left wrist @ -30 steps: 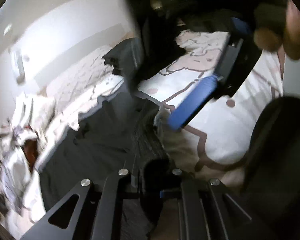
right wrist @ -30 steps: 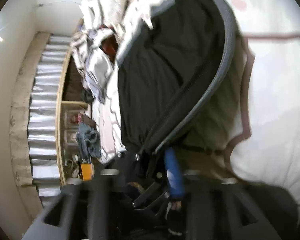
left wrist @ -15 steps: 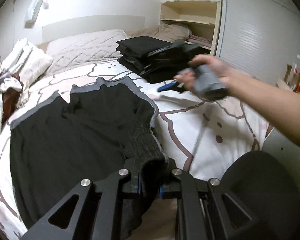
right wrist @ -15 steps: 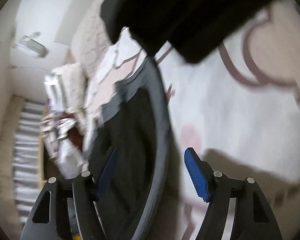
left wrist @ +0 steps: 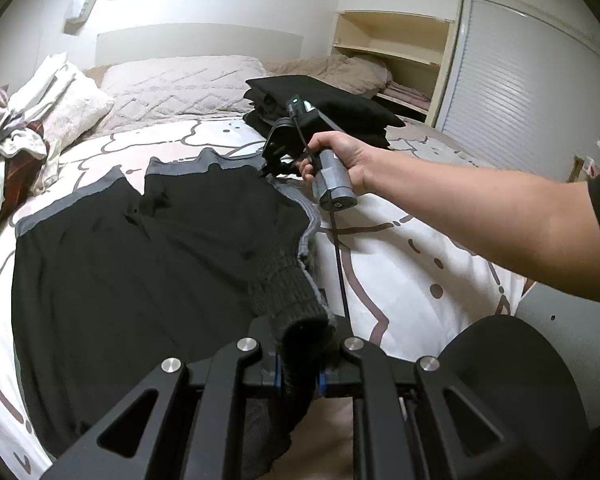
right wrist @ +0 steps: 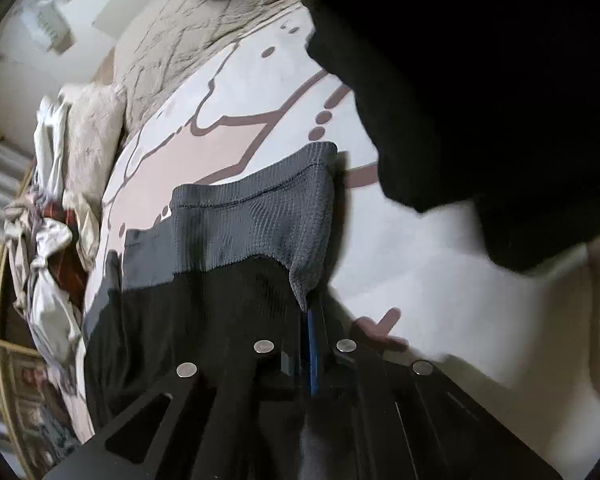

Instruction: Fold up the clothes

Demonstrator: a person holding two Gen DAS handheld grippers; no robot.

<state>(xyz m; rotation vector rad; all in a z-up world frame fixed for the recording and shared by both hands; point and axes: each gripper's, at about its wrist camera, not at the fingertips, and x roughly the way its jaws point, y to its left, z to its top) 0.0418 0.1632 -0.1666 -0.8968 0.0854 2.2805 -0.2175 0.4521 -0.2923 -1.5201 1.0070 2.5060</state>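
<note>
No legible text, label, brand, number or sign in either view. Bedspread (left wrist: 412, 264) carries only brown line-and-dot pattern, no lettering.

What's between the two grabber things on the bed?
The black garment stretches between them. The left gripper pinches its ribbed cuff, and the right gripper pinches the grey waistband at the far end. The left wrist view shows it.
</note>
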